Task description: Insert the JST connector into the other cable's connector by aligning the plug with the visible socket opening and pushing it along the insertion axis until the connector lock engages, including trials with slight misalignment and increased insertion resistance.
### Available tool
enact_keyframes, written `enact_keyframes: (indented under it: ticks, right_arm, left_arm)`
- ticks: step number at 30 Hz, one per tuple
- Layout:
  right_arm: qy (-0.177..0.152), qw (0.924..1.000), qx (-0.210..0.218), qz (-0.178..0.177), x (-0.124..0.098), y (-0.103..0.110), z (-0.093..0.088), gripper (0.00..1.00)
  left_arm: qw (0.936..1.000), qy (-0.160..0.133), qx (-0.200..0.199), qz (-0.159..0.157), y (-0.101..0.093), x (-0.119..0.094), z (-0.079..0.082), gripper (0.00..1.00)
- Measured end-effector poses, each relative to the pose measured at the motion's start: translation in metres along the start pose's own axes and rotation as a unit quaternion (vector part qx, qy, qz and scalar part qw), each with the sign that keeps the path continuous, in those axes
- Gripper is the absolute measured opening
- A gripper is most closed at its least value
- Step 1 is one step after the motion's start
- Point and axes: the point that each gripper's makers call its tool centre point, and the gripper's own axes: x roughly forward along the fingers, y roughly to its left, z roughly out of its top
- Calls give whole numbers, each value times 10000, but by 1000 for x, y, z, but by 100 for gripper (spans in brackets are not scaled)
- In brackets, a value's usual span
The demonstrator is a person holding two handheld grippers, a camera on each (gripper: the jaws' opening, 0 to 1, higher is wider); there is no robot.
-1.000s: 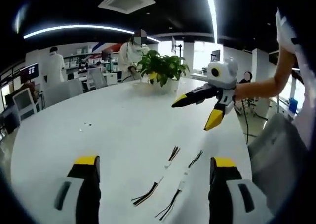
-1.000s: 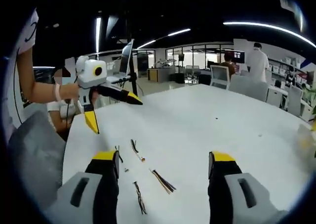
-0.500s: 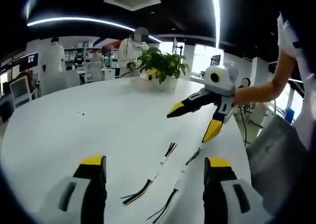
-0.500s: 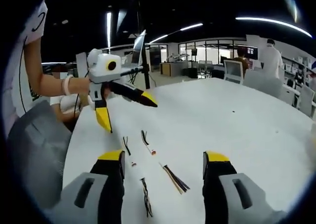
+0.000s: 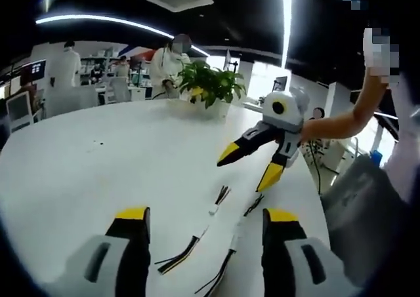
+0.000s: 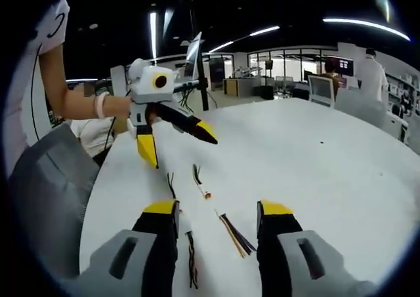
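Fingers (image 5: 134, 228) over half-hidden cables (image 5: 197, 237)

No legible text, label, brand, number or sign anywhere in either view. Far wall screens (image 5: 34, 67) too small and blurred to read.
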Motion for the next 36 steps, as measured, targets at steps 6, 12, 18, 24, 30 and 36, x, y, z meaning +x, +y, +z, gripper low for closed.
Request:
enact_keyframes:
  ticks: [6,12,18,24,30,36]
  right_arm:
    - [33,9999,-49,156,4,3,-6,39]
    - [84,9996,-6,270,10,2,-13,35]
    - [72,9992,-88,384,14,3,-15,31]
    - [85,9987,-163,474,19,4,-18,28]
    - [157,9988,-43,464,21,-2,-25,25]
    - [217,9984,-2,524,22,-3,-31,17]
  left_arm:
    - [9998,5,151,-87,2,2,-7,59]
    - [9995,24,251,-172,6,8,-13,54]
    - [9991,128,288,-267,5,11,-20,53]
    - [9988,5,250,-413,0,15,-23,45]
    - [9991,-21,187,-369,3,18,-28,43]
    - [9989,-49,220,-416,4,19,-29,38]
